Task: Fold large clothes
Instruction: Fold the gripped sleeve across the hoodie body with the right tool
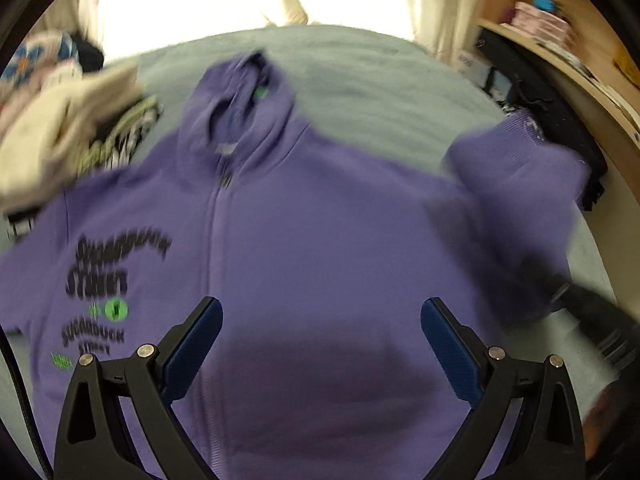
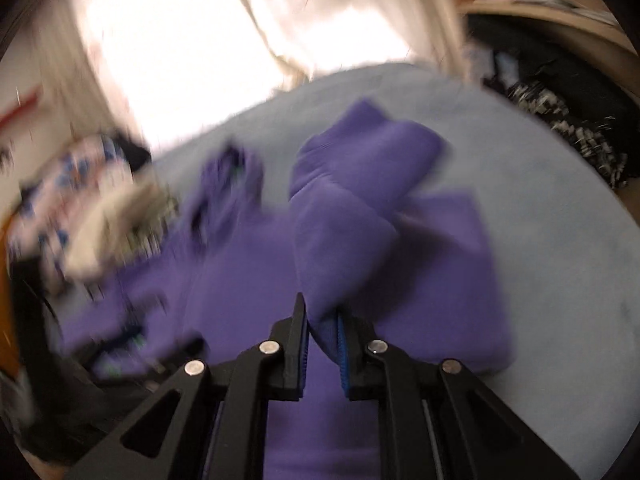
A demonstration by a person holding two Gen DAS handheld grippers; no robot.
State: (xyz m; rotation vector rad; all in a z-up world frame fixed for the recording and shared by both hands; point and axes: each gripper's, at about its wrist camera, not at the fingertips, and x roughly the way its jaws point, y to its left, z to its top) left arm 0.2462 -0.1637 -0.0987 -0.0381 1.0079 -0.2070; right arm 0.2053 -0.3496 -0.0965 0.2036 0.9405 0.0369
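Note:
A purple zip hoodie (image 1: 300,220) lies front up on the bed, hood towards the far side, with black and green print on its left chest. My left gripper (image 1: 320,302) hovers open just above the hoodie's lower front, nothing between its blue pads. My right gripper (image 2: 322,308) is shut on the hoodie's sleeve (image 2: 344,240), which is lifted and bunched over the body. In the left wrist view that raised sleeve (image 1: 516,184) hangs at the right, its cuff uppermost. Both views are blurred by motion.
A pale blue-grey bed cover (image 1: 360,80) lies under the hoodie. A pile of mixed clothes (image 1: 60,128) sits at the left. Dark garments (image 1: 560,140) and a wooden shelf (image 1: 568,68) stand at the right. Curtains and a bright window are behind the bed.

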